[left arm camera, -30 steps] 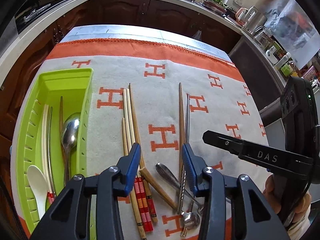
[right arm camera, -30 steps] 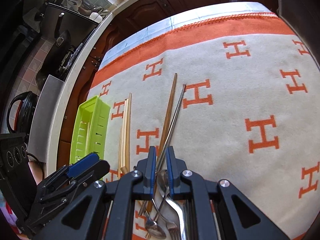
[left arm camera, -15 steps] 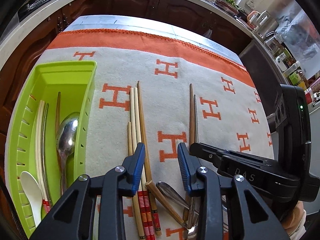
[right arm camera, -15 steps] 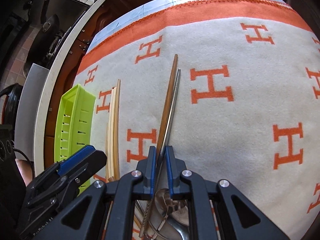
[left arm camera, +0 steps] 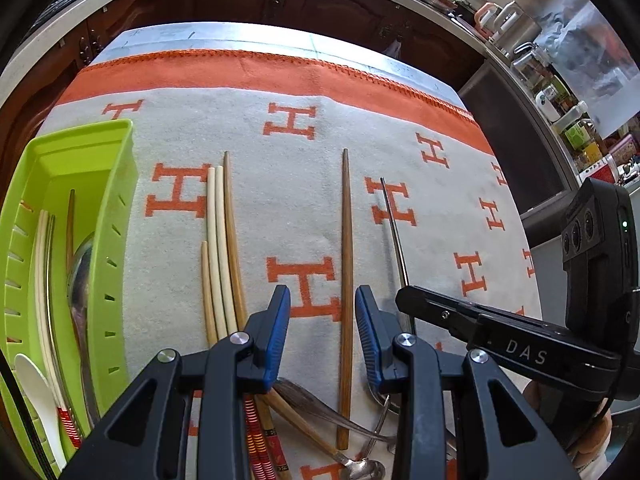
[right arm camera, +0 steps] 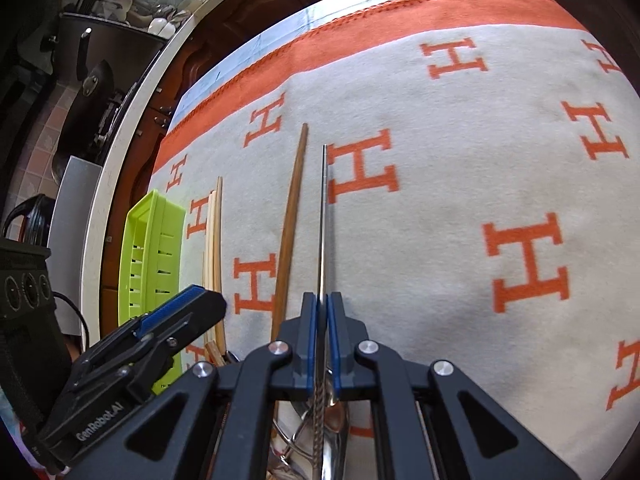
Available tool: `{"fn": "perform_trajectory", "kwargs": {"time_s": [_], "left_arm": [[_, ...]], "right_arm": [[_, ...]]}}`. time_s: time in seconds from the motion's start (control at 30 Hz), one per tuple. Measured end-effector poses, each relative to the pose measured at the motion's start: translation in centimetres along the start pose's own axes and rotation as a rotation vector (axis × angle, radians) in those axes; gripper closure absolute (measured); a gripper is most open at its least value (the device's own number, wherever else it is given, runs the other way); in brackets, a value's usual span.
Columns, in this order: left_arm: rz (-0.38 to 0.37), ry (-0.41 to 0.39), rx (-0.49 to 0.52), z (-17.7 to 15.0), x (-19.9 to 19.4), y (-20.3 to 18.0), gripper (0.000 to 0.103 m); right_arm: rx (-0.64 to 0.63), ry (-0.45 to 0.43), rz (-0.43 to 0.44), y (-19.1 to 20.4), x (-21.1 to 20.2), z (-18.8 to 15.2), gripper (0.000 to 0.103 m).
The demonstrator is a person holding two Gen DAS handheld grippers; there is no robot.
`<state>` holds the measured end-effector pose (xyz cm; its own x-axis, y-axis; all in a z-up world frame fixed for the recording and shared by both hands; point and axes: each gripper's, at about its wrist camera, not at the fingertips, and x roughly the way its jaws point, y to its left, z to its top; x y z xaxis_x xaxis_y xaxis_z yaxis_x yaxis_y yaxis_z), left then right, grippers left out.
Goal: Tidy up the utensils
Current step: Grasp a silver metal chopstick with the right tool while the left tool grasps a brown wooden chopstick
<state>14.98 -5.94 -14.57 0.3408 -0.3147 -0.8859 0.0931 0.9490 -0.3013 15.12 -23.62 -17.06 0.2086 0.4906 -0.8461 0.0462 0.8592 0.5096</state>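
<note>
Green tray (left arm camera: 120, 208) at blanket's left edge. Left gripper (left arm camera: 322, 334) jaws part-open, straddling brown chopstick (left arm camera: 346, 264), untouched, axis toward far edge. Right gripper (right arm camera: 321, 344) just closed on metal chopstick (right arm camera: 323, 216), parallel, farther from tray.

Left wrist view steeply down, close over blanket (left arm camera: 248, 120), right wrist view likewise, both sharing brown chopstick (left arm camera: 346, 264) and tray (right arm camera: 154, 240)

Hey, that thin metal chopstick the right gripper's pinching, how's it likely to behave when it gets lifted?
The metal chopstick looks straight and rigid, so it probably won't flex. Its smooth shiny shaft may slip, though the right gripper, whose jaws have just been closing, clamps near the twisted section, which should help. Held near one end, the long tip may well droop.
</note>
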Motion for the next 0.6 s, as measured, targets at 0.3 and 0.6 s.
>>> {"fn": "perform_trajectory", "kwargs": {"time_s": [0.3,0.6], "left_arm": [[0.042,0.027,0.045,0.3,2.8,-1.9,0.071],[0.153,-0.022,0.142,-0.5,4.2,-4.3,0.098]], "right_arm": [[0.02,-0.025,0.036,-0.8,-1.3,-0.1,0.097],[0.04,-0.029,0.068,-1.3,-1.7,-0.5,0.097]]}}
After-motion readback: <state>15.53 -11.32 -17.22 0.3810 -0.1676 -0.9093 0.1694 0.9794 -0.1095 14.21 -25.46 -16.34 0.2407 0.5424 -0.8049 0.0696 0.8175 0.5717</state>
